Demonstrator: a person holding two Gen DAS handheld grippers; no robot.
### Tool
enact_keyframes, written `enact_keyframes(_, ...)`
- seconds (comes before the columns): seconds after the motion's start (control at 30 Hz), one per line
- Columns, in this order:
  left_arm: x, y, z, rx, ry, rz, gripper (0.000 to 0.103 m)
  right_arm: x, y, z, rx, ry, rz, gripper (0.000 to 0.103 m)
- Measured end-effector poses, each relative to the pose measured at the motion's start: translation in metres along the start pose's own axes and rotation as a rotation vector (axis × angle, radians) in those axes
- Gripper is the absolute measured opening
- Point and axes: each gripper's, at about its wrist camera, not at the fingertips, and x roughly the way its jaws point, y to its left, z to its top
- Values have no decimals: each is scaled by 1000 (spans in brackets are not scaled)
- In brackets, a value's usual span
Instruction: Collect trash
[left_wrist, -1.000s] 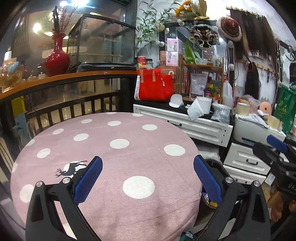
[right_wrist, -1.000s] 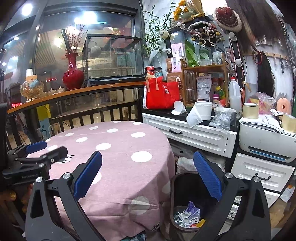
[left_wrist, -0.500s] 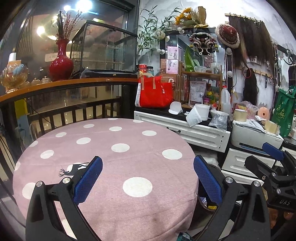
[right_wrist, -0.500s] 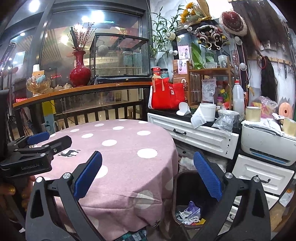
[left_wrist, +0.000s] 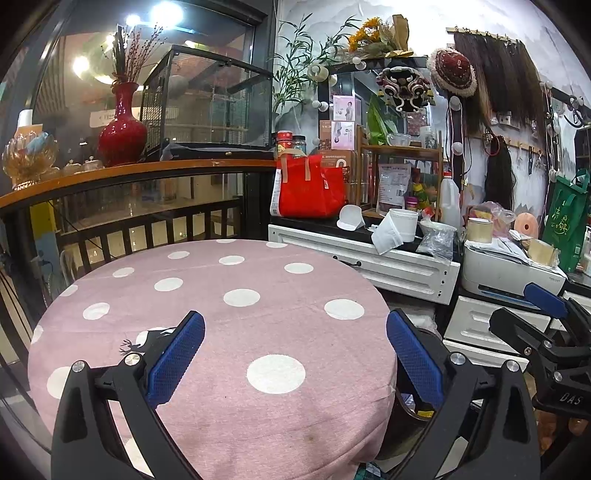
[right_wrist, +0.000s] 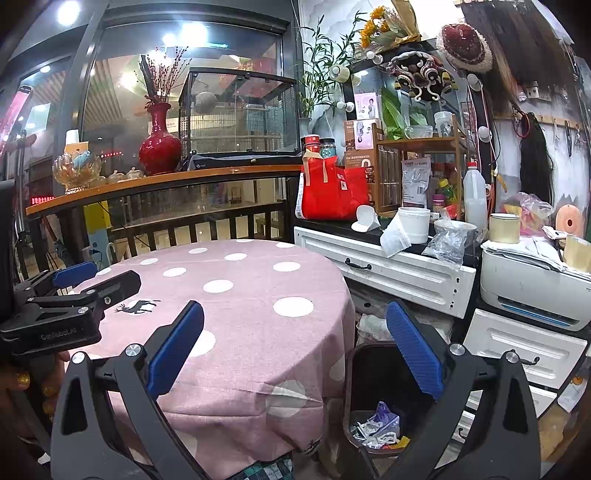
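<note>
A round table with a pink polka-dot cloth (left_wrist: 229, 321) (right_wrist: 236, 306) fills the middle of both views; its top is bare. A dark trash bin (right_wrist: 384, 406) stands on the floor at the table's right, with crumpled wrappers (right_wrist: 376, 426) at its bottom. My left gripper (left_wrist: 295, 362) hangs open over the table's near edge, holding nothing. My right gripper (right_wrist: 295, 350) is open too, above the table's right edge and the bin, also holding nothing. In the left wrist view the right gripper (left_wrist: 543, 325) shows at the right edge; in the right wrist view the left gripper (right_wrist: 74, 291) shows at the left.
A white drawer cabinet (right_wrist: 388, 273) with a red bag (right_wrist: 328, 192), white cups and a plastic bag stands behind the bin. A printer (right_wrist: 532, 288) sits at the right. A wooden railing with a red vase (right_wrist: 159, 147) runs behind the table.
Both grippers have drawn back and risen slightly, so the table looks farther off and more of the shelves shows. Both stay open and hold nothing.
</note>
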Motion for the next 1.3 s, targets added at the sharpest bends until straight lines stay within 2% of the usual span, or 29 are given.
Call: enact_keyframes(1.3,1,0,-1,6,7,-7,97,1,-5,-1,3,7,-5,97)
